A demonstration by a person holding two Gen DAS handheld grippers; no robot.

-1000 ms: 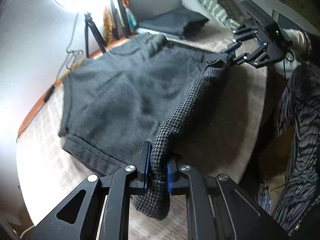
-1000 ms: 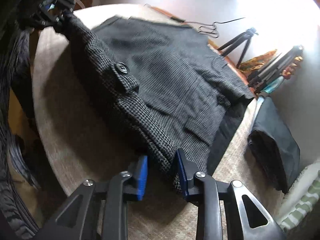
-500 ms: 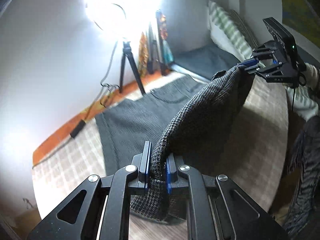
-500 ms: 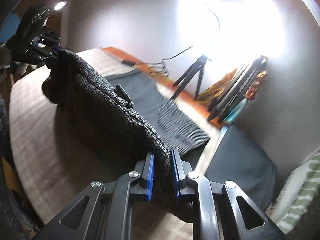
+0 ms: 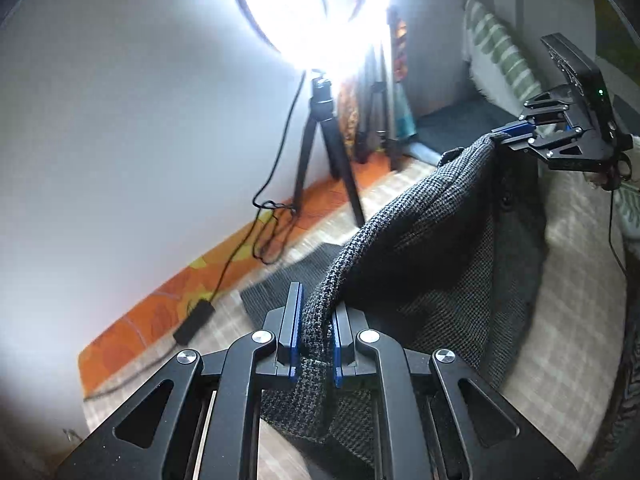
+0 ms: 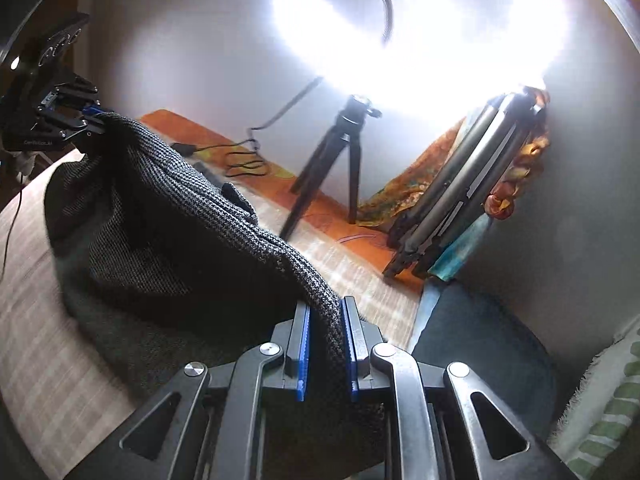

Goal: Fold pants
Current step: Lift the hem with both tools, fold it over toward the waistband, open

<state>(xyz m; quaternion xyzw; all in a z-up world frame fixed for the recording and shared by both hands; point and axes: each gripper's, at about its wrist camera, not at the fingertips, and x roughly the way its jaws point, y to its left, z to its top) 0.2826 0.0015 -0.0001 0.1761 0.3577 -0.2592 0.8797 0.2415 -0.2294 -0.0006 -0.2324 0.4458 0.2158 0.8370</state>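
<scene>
In the left wrist view the wall fills the left side, and a cable (image 5: pixel 240 256) runs down it to a black adapter (image 5: pixel 194 321) lying on the orange strip (image 5: pixel 160 316) at the edge of the checked cloth (image 5: pixel 576 320). Next comes the tripod (image 5: pixel 324 152) under a glaring ring light (image 5: pixel 312 4). At bottom centre the left gripper (image 5: pixel 316 344) points forward and slightly up, its blue pads (image 5: pixel 297 332) pressed tight on a thick edge of the pants (image 5: pixel 440 248) — the fabric bunches between them and hangs below. From there the pants rise in a raised fold to the upper right, where the right gripper (image 5: pixel 516 136) reaches in from the side and pinches the other end; the lower part of the pants trails on the cloth. In the right wrist view the left gripper (image 6: pixel 86 118) sits high at far left, clamped on the pants (image 6: pixel 160 232), which sag in a heap toward bottom centre. There the right gripper (image 6: pixel 325 344) is closed on the woven edge, pads (image 6: pixel 304 344) touching it on both sides. Past it stand the tripod (image 6: pixel 340 160), folded stands (image 6: pixel 460 192) leaning on the wall with coloured fabric (image 6: pixel 512 184) — and a dark folded garment (image 6: pixel 480 344) at lower right beside a striped cushion (image 6: pixel 608 408).
</scene>
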